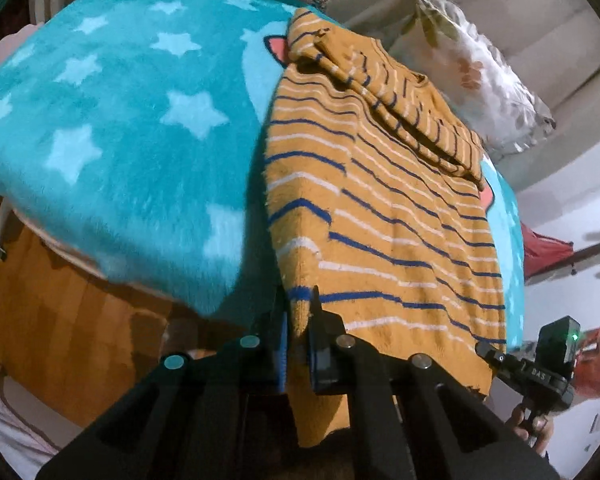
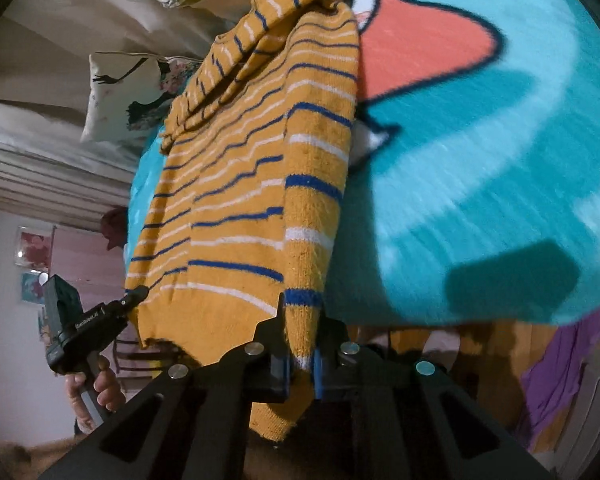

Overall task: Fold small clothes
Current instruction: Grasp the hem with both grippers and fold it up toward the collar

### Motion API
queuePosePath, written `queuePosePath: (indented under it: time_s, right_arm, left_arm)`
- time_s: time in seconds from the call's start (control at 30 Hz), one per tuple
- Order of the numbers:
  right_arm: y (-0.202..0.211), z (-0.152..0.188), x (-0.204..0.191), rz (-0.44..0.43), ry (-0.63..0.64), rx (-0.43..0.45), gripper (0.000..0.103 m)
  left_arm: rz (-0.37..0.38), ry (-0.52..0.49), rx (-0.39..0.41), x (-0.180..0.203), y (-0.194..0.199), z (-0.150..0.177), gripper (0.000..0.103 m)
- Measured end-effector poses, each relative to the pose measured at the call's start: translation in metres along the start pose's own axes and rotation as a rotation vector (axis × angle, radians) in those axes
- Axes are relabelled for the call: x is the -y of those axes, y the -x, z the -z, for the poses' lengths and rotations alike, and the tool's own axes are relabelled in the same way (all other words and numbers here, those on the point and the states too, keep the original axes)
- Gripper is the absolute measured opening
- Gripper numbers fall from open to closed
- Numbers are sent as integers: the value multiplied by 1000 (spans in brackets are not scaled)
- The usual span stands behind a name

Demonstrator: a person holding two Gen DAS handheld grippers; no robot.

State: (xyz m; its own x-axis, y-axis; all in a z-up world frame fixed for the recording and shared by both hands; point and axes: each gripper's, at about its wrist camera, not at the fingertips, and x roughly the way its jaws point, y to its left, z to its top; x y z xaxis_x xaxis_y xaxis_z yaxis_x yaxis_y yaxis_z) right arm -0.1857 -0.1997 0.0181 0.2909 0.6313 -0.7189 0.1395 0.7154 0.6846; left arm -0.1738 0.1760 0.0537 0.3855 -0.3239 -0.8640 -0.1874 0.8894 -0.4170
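The striped sweater (image 1: 380, 208) is clamped at its hem by the left gripper (image 1: 298, 344) and the right gripper (image 2: 302, 356), at the bed's (image 1: 112, 128) near edge.

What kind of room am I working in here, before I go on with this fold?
Most likely a bedroom. The striped sweater lies on a fluffy teal star blanket spread over what looks like a bed, with pillows at its far end and framed pictures on a wall.
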Motion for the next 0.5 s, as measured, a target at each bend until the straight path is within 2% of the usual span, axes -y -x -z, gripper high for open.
queuePosePath:
  time_s: [0.2, 0.37, 0.5]
  right_arm:
    - [-2, 2, 5, -8, -16, -10, 8]
    - [2, -3, 0, -5, 28, 3, 8]
    - [8, -12, -2, -38, 31, 12, 8]
  left_arm:
    - [4, 52, -35, -7, -9, -5, 7]
    - [11, 67, -8, -4, -4, -14, 7]
    - [22, 86, -1, -3, -1, -25, 7]
